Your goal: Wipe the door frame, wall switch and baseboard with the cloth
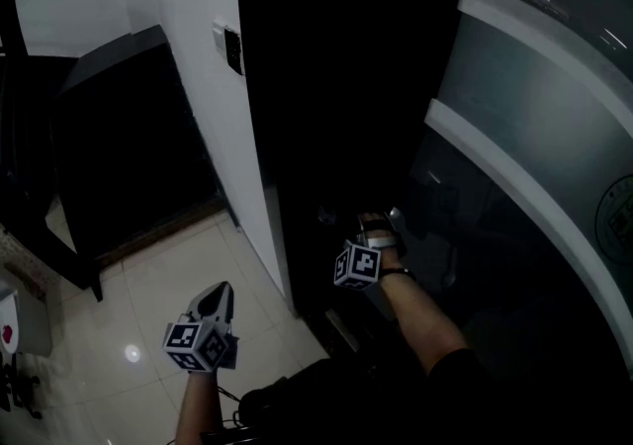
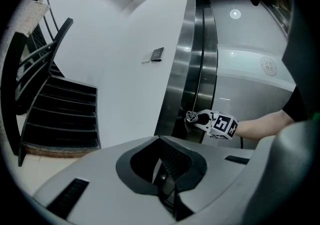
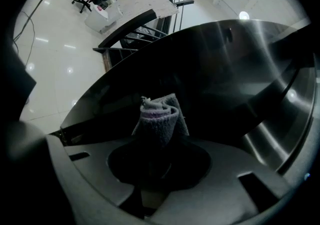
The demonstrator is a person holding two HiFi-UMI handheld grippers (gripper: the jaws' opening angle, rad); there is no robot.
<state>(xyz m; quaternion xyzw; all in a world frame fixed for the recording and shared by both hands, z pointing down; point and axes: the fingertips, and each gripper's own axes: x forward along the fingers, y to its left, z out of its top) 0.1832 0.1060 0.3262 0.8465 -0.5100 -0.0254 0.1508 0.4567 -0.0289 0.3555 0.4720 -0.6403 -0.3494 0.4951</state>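
The steel door frame (image 2: 192, 64) fills the right gripper view. At 5 o'clock in the head view, the right gripper (image 1: 379, 227) clamps the bunched cloth (image 3: 160, 118) and points it at the frame, probably to wipe low down. The left gripper (image 1: 218, 297), at 7 o'clock, is closed on nothing and held clear. The switch (image 1: 230, 47) is at 11 o'clock.

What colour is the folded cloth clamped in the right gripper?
Grey with a purple tinge; the fleecy folded cloth shows best in the right gripper view.

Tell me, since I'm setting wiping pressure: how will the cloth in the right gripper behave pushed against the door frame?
The cloth looks soft and floppy, bunched in folds in the right gripper, so it probably squashes flat. Its fuzzy pile likely drags rather than slips on the polished door frame.
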